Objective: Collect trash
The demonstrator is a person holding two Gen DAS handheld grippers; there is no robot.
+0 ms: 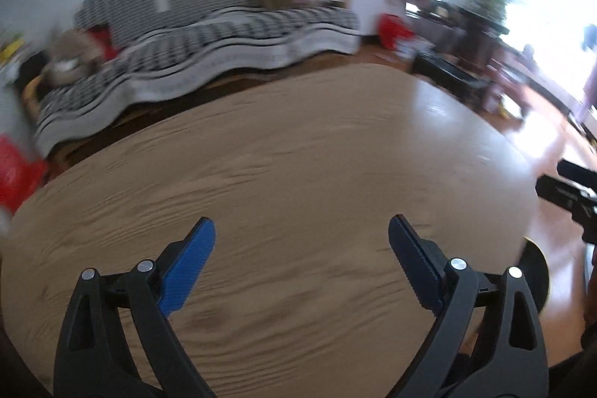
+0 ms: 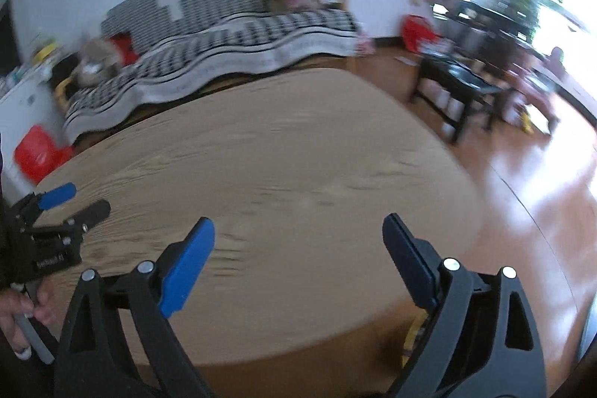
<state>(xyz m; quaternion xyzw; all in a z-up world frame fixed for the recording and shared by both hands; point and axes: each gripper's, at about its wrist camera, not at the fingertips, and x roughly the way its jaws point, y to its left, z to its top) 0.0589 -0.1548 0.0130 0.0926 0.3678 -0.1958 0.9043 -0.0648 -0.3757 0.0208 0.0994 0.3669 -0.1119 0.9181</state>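
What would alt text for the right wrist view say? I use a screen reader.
The open right gripper, blue-padded and holding nothing, hangs over a wooden table. The left gripper shows at the left edge. Behind stand a sofa under a black-and-white cover and a low black table.

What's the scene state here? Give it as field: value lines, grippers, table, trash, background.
left gripper: open, nothing between its fingers, over the table
right gripper: open, nothing held, over the table near its right edge
table: light wood grain, no trash visible on the part in view
trash: none identifiable; frames blurred
sofa: behind the table, black-and-white cover
side table: dark, on the floor to the right
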